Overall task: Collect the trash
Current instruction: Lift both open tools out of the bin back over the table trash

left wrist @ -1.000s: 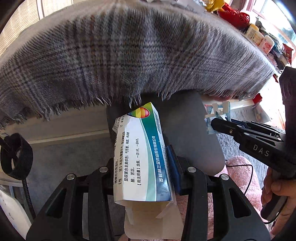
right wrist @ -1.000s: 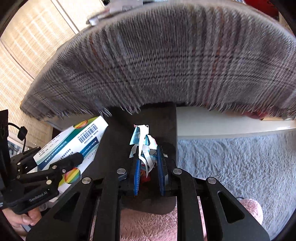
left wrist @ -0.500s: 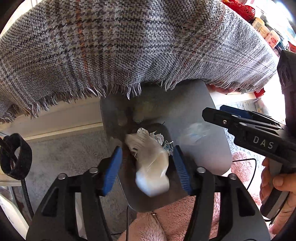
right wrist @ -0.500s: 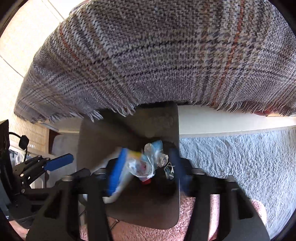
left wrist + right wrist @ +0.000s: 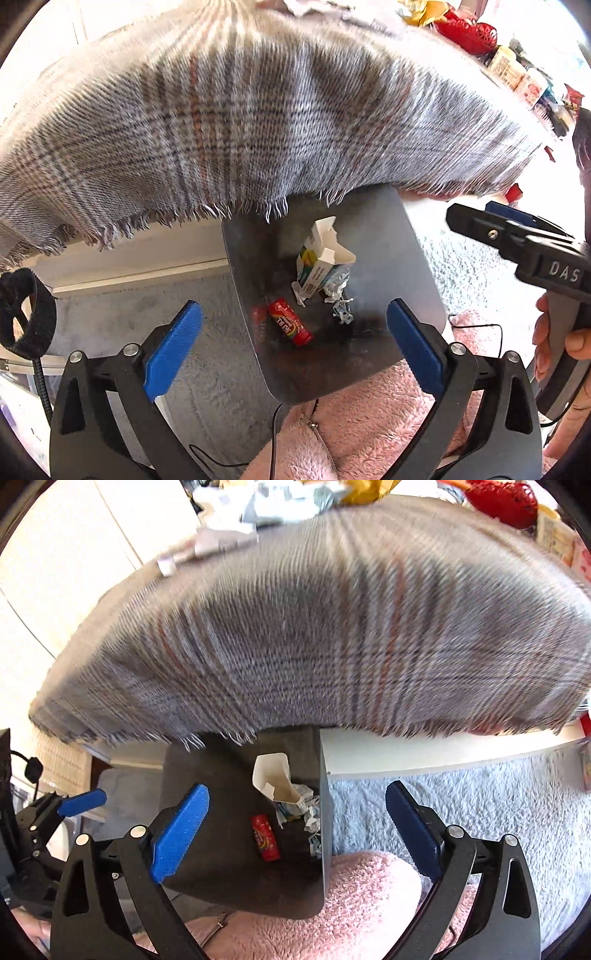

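Both claws spread wide above the trash bin

Left wrist view: the left claw (image 5: 294,347) is released, its jaws opening, blue pads far apart with nothing between them. Beyond the gap, toward 12 o'clock, sits a dark grey trash bin (image 5: 413,266) on the carpet (image 5: 122,317). Inside it lie a torn-open medicine carton (image 5: 319,264), a red snack wrapper (image 5: 290,322) at about 7 o'clock from the carton, and crumpled paper scraps (image 5: 338,291) just beside the carton at its 4 o'clock. A plaid, fringed cloth (image 5: 258,122) hangs over the bench edge above the bin, its fringe overlapping the bin's far rim. At 3 o'clock the right claw (image 5: 480,218) reaches in from the frame's edge, its handle held by a hand (image 5: 561,347). Pink fleece clothing (image 5: 369,424) fills the 6 o'clock edge, touching the bin's near rim.

Right wrist view: the right claw (image 5: 297,830) is likewise released and opening, nothing between its pads. The bin (image 5: 229,775) lies ahead with the carton (image 5: 275,779) standing open end up, the red wrapper (image 5: 265,836) at its 6 o'clock, and scraps (image 5: 310,812) against the bin's right wall. The left claw's blue pad (image 5: 83,801) shows at 9 o'clock. On top of the bench, at 12 o'clock, more clutter lies blurred.
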### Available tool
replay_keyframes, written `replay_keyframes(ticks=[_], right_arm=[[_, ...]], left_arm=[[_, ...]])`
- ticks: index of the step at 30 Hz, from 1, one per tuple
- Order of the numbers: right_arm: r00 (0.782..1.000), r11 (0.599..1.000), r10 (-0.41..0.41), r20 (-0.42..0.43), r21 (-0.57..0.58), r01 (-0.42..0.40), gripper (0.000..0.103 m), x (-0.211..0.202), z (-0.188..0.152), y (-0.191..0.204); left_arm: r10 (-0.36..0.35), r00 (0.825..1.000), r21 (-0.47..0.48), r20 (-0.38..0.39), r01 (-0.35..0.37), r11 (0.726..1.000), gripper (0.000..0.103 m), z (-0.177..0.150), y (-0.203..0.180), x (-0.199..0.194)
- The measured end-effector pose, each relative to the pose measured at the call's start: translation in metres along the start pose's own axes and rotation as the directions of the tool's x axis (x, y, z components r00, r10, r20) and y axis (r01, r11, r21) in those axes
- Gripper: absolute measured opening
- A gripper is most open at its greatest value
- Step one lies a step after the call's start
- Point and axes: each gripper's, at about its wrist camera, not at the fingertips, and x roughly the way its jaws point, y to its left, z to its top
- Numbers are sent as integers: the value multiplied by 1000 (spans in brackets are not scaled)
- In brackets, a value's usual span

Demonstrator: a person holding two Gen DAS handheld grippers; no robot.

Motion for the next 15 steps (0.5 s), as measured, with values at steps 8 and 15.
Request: replay_keyframes(ticks=[8,15], right_arm=[[993,1000,-21,113,20,19,98,-48,19,-11],[984,999,-40,171,-4,42,98,-69,51,-11]], left_arm=[[12,995,0,101,-12,1000,95,3,-6,-49],[33,983,-22,181,-30,999,95,35,-3,-73]])
